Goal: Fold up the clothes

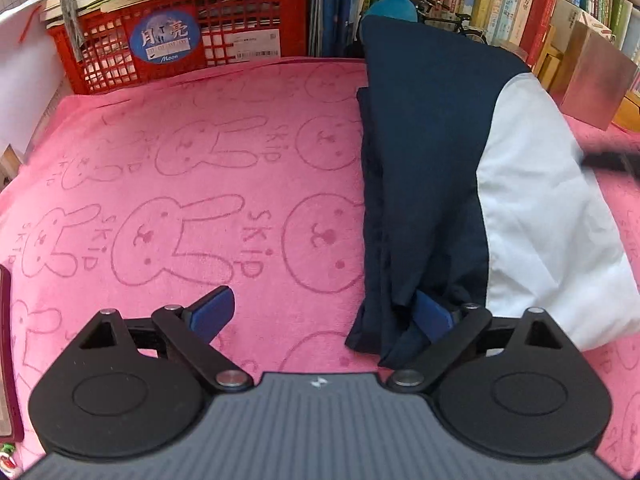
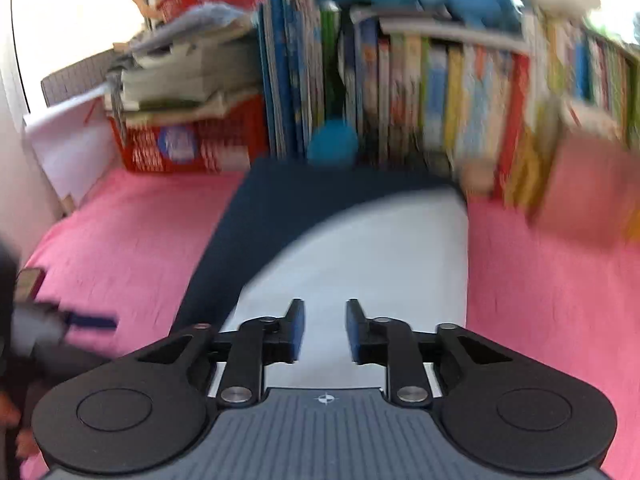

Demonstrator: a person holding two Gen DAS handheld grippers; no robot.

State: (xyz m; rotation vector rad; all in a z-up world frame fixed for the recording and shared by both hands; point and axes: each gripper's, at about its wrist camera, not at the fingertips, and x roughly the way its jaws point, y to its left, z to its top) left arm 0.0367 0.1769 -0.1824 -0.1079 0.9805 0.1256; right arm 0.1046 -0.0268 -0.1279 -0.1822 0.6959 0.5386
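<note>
Navy-and-white folded garment [image 1: 460,184] was laid lengthwise on the pink rabbit-print towel [image 1: 192,208], presumably so a cross fold could follow. Its near navy corner was draped over one finger of the widely spread left gripper [image 1: 324,316]. The right gripper [image 2: 325,330], narrowly parted and empty, was held above the white panel.

"SKIP" printed repeatedly beside rabbit outlines on the pink towel [image 1: 200,200], round blue sticker [image 1: 165,38] on the red basket [image 1: 100,64] marked with the characters 月亮 and "Moon", book spines [image 1: 516,4] lettered in Chinese, too small to be read
</note>
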